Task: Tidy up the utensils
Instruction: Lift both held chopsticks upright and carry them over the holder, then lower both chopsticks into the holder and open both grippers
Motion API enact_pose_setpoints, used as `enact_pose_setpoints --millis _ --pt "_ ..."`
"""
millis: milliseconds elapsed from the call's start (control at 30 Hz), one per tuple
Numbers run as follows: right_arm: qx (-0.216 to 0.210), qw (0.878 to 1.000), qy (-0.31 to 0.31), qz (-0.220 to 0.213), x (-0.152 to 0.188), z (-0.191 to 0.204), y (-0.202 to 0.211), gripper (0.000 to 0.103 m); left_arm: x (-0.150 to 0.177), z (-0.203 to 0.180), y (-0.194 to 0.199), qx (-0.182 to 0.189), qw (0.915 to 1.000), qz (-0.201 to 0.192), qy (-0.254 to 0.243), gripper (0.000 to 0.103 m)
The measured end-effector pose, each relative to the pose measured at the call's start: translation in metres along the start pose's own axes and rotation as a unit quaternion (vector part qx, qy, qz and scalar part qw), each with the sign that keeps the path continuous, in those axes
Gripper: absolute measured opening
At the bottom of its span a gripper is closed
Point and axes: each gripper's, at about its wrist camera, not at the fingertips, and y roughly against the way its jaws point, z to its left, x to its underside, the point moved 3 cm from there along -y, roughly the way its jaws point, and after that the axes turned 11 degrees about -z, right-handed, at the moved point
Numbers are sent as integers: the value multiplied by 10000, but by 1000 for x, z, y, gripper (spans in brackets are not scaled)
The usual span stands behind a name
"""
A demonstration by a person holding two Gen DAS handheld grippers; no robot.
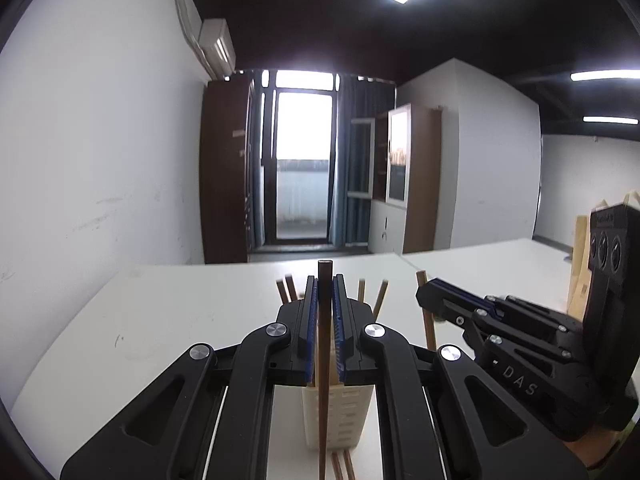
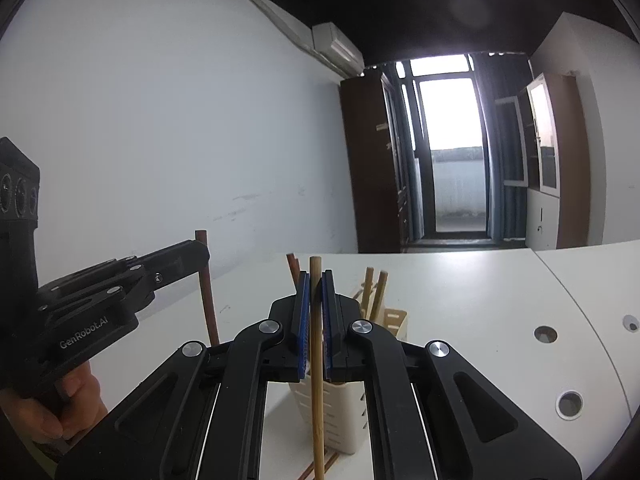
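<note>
1. Left gripper [image 1: 325, 280]: clamped on a dark brown chopstick [image 1: 324, 360], held upright in front of the cream slotted holder [image 1: 340, 416].
2. Right gripper [image 2: 315, 276]: clenched around a light bamboo chopstick [image 2: 317, 380], also upright, just in front of the holder.
3. Holder: standing on the white table [image 1: 180, 320], with several more chopsticks [image 1: 372, 298] sticking out of its top.
4. More chopsticks lying flat on the table at the holder's near side.
</note>
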Motion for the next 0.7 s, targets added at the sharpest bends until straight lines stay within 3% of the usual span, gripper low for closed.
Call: enact_pose_setpoints --millis 433,700 --pt "-201 9953 -80 -944 -25 -8 -8 7 -28 -9 17 -177 9930 -1171 -10 7" --pt "-307 9801 -212 -1947 -46 -14 14 7 -38 -13 47 -237 9728 -2297 175 7"
